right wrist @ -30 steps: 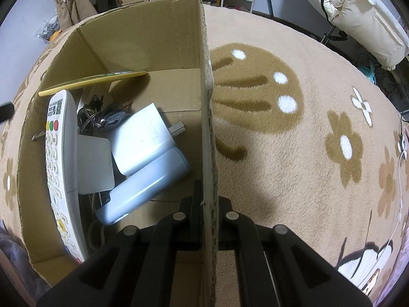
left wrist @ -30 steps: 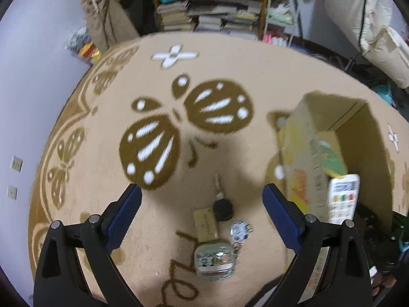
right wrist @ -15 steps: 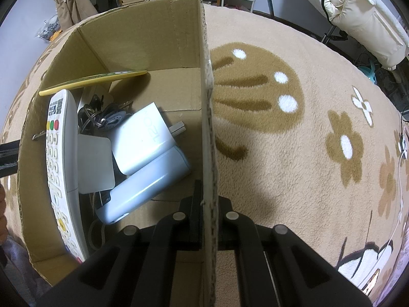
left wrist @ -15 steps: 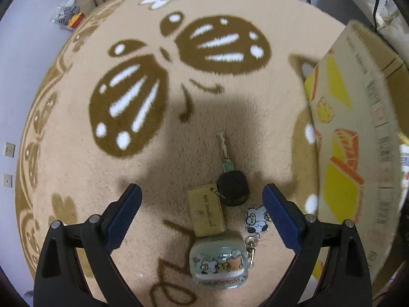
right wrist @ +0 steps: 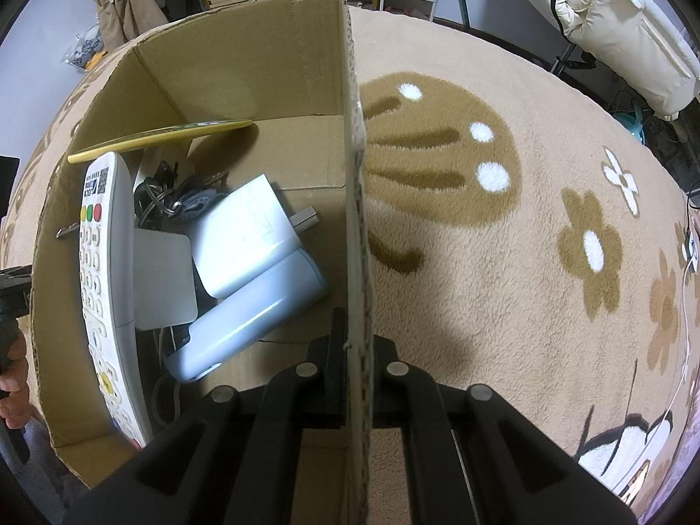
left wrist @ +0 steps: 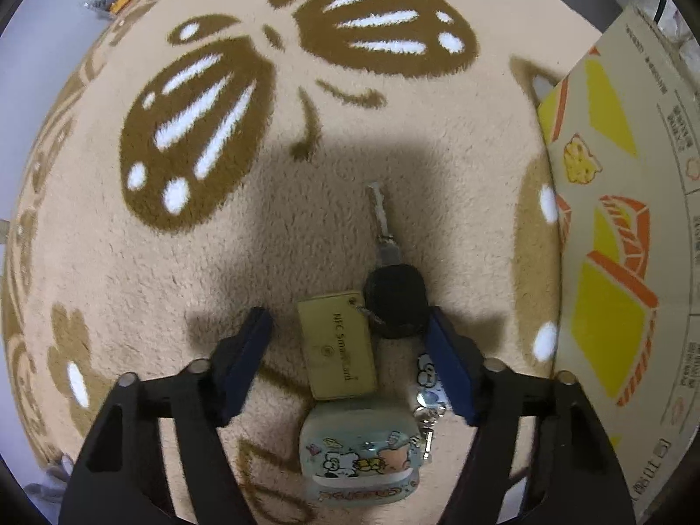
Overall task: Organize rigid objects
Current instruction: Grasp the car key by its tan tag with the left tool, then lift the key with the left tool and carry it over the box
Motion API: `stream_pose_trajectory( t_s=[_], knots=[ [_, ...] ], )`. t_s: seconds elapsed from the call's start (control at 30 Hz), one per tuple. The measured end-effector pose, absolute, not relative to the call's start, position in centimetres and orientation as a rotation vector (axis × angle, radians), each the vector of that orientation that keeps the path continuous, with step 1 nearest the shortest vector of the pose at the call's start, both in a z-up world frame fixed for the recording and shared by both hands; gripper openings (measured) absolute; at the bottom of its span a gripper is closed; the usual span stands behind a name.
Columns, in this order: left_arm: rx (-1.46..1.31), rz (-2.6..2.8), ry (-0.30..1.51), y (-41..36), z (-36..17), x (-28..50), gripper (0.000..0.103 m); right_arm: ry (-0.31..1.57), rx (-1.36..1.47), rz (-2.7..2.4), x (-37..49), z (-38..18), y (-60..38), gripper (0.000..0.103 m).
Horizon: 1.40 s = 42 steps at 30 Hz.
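A key bunch lies on the tan carpet in the left wrist view: a black-headed key [left wrist: 396, 302], a tan card tag [left wrist: 339, 343], a small cartoon charm [left wrist: 426, 376] and a cartoon-printed case [left wrist: 361, 455]. My left gripper [left wrist: 350, 328] is low over it, open, with its blue fingers [left wrist: 249, 350] on either side of the card and key head. The right finger touches the key head; the left one stands apart from the card. My right gripper [right wrist: 354, 350] is shut on the side wall of the cardboard box [right wrist: 356, 218].
The box holds a white remote [right wrist: 105, 271], a white charger [right wrist: 249, 236], a pale blue cylinder [right wrist: 249, 319], a flat white square [right wrist: 162, 280], dark keys [right wrist: 175, 201] and a thin yellow item [right wrist: 162, 138]. Its printed outer side [left wrist: 612, 262] stands right of the key bunch. Shelves and clutter line the room's far side.
My left gripper has dropped toward the carpet onto the key bunch, and its fingers have narrowed around the card and key head. The right gripper and box have not moved.
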<state>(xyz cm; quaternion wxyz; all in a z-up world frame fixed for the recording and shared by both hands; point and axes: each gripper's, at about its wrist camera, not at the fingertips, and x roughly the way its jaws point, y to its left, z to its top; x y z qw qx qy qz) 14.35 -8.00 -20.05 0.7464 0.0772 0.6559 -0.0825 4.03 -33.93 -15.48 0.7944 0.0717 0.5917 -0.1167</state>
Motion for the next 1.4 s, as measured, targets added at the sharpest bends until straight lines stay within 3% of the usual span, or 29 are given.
stream_pose_trajectory(
  t_s=[0.17, 0.27, 0.47, 0.5, 0.53, 0.87, 1.4],
  knots=[
    [0.153, -0.210, 1.417, -8.0, -19.2, 14.3, 0.034, 1.272, 0.154, -0.250, 4.0, -15.5, -33.9, 0.005],
    [0.143, -0.202, 1.405, -7.9, -18.4, 14.4, 0.024, 1.271, 0.157, -0.250, 4.0, -15.4, -34.0, 0.005],
    [0.144, -0.188, 1.386, -7.8, -17.7, 14.2, 0.022, 1.271, 0.158, -0.249, 4.0, -15.5, -33.9, 0.005],
    [0.153, -0.187, 1.378, -7.9, -17.5, 14.2, 0.018, 1.271, 0.159, -0.249, 4.0, -15.6, -33.8, 0.005],
    [0.153, -0.188, 1.376, -8.0, -17.1, 13.9, 0.003, 1.271, 0.159, -0.248, 4.0, -15.5, -33.9, 0.005],
    [0.155, -0.190, 1.348, -8.0, -16.6, 14.1, 0.003, 1.271, 0.160, -0.247, 4.0, -15.4, -33.9, 0.005],
    [0.162, -0.380, 0.958, -13.6, -0.9, 10.4, 0.003, 1.270, 0.153, -0.247, 3.9, -15.4, -33.9, 0.005]
  ],
)
